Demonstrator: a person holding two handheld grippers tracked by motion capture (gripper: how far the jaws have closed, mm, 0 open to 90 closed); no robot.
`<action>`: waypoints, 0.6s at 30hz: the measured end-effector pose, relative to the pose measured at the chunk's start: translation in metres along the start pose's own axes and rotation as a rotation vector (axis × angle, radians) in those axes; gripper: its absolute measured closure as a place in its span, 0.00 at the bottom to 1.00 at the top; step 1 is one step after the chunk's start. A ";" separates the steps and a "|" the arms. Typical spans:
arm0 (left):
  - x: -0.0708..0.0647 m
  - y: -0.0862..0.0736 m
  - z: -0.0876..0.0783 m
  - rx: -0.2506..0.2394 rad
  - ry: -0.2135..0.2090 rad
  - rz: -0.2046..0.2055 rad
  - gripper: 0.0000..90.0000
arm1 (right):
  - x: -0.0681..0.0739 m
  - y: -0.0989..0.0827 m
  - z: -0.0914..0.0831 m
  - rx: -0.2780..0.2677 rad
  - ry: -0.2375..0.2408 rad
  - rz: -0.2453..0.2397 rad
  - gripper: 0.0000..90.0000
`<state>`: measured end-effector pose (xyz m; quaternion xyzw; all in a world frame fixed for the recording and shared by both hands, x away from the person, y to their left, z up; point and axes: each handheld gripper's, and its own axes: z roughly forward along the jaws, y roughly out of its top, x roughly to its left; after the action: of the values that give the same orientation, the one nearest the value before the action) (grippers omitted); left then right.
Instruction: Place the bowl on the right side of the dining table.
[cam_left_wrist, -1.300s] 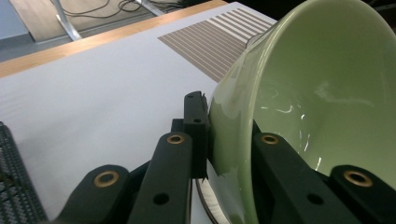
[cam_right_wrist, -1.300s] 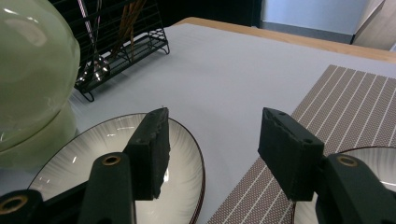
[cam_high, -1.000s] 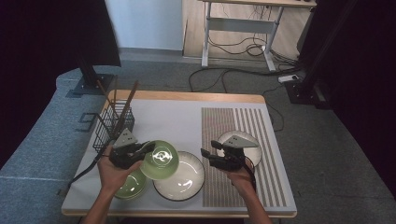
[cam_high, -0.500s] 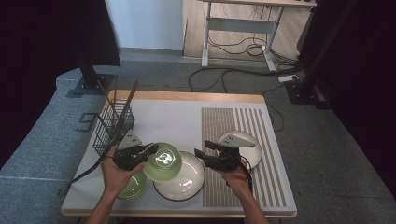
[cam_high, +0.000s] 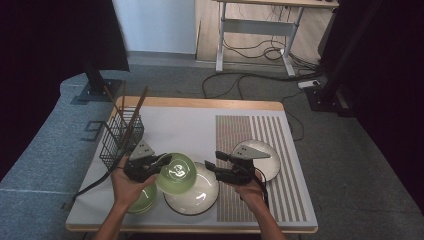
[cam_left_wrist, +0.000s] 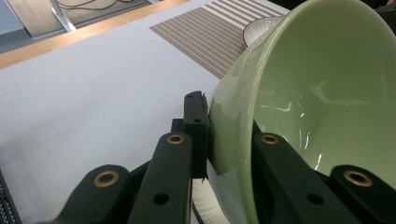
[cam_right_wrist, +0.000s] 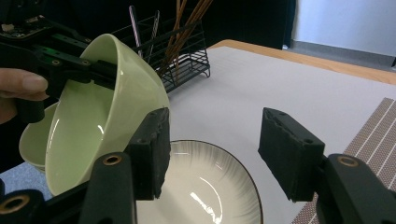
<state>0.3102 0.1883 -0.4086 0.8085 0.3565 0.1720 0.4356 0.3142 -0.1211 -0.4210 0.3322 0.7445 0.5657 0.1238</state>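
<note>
We are looking down on a white table (cam_high: 180, 125) where the left gripper (cam_high: 150, 166) is holding a pale green bowl (cam_high: 176, 173) by its rim, the jaws clamped with one inside the wall and one outside, as the left gripper view is showing (cam_left_wrist: 299, 93). The bowl is tilting on its side in the air, its mouth turned toward the right gripper (cam_high: 220, 166), and it is hanging just above the near-left edge of a white plate (cam_high: 197, 192) with a thin dark rim. The right gripper is hovering over the same plate with its jaws standing apart and nothing between them; in the right gripper view (cam_right_wrist: 212, 154) we are seeing the bowl just beside its left jaw, apart from it.

A second green bowl (cam_high: 142, 200) is sitting on the table under the left hand (cam_high: 127, 185). A black wire basket (cam_high: 120, 135) holding chopsticks is standing at the left, and another white plate (cam_high: 262, 157) is lying on the striped mat (cam_high: 250, 130) behind the right gripper.
</note>
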 end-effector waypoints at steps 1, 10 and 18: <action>0.000 0.000 0.000 0.001 -0.001 -0.001 0.91 | 0.001 0.000 0.000 -0.001 0.003 0.001 0.48; -0.002 0.001 0.004 0.008 -0.009 0.004 0.91 | 0.010 0.003 0.003 -0.006 0.042 0.000 0.48; -0.003 0.000 0.006 0.015 -0.004 0.005 0.91 | 0.015 0.005 0.007 -0.003 0.045 -0.001 0.48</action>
<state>0.3121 0.1829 -0.4118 0.8129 0.3548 0.1689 0.4299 0.3083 -0.1056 -0.4161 0.3190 0.7465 0.5739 0.1078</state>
